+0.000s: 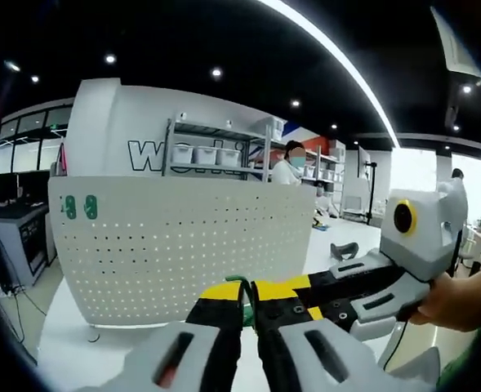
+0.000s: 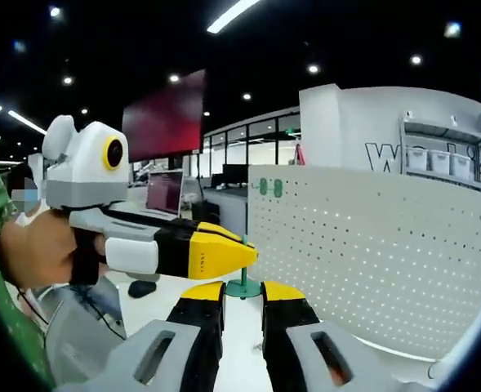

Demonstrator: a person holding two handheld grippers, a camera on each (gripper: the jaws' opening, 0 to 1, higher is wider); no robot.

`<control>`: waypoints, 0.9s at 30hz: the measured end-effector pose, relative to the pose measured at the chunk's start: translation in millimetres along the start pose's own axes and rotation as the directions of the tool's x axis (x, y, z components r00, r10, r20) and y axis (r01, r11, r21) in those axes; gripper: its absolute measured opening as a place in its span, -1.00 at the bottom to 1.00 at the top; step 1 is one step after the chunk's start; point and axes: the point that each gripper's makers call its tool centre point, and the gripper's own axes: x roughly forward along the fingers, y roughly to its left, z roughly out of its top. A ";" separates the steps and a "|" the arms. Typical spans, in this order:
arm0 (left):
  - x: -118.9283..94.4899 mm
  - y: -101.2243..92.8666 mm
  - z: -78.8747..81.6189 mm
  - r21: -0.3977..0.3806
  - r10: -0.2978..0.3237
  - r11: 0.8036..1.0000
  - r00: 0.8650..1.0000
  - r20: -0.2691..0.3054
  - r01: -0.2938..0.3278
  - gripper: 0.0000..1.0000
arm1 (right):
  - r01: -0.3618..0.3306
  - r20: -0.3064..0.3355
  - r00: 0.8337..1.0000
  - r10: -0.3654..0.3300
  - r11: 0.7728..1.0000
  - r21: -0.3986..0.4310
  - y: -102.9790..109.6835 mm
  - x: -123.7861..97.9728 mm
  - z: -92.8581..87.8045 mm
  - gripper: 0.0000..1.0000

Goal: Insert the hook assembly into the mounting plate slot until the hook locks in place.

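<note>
The green hook is pinched between the yellow-tipped jaws of the left gripper, which are drawn narrow around it; in the left gripper view just its curved top shows above the jaw tips. In the right gripper view the same piece appears as a green stem with a round base, hanging under the tip of the left gripper, which comes in from the left with a hand round its grip.

The right gripper has its jaws a little apart with nothing between them; the hook base lies just beyond their tips. In the left gripper view it reaches in from the right, its yellow tip close against the left jaws, held by a hand.

Right behind the hook stands the white perforated mounting plate, upright on the white table. Two green pieces sit near its upper corner. The board spans most of the width ahead of both grippers.

Beyond the plate's top edge are shelving with white bins and a person in white. A small dark object lies on the table past the plate's right edge. Open table runs to the plate's left and in front of it.
</note>
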 end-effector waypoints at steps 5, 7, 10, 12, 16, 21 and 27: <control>-0.2 -0.6 -0.2 0.011 -0.017 1.000 1.000 -0.005 0.017 -0.93 | 0.001 -0.002 1.000 -0.001 1.000 -0.004 1.1 0.0 -0.6 -0.67; -0.1 -0.1 0.2 0.018 -0.017 1.000 1.000 -0.003 0.017 -0.93 | 0.001 -0.002 1.000 -0.001 1.000 -0.020 3.5 0.0 0.0 -0.67; -0.3 4.7 1.1 0.041 0.000 0.999 1.000 -0.001 0.000 -0.94 | -0.001 -0.006 1.000 0.000 0.999 -0.045 8.0 -0.3 -0.1 -0.68; -0.8 8.4 1.7 0.034 0.001 0.999 1.000 0.002 -0.002 -0.95 | -0.004 -0.004 1.000 0.004 0.998 -0.058 10.7 -1.4 1.4 -0.71; -1.6 10.3 2.7 0.021 -0.003 1.000 1.000 0.005 0.003 -0.95 | -0.025 -0.003 1.000 0.025 0.998 -0.051 13.3 -0.9 3.1 -0.78; -2.5 11.7 3.4 0.020 -0.003 1.000 1.000 0.009 0.003 -0.95 | -0.058 0.003 0.998 0.058 0.997 -0.043 23.7 -0.5 7.1 -0.78; -6.7 15.0 4.6 0.013 -0.010 1.000 1.000 0.021 0.009 -0.95 | -0.099 0.020 0.995 0.100 0.994 -0.047 32.0 0.2 11.9 -0.75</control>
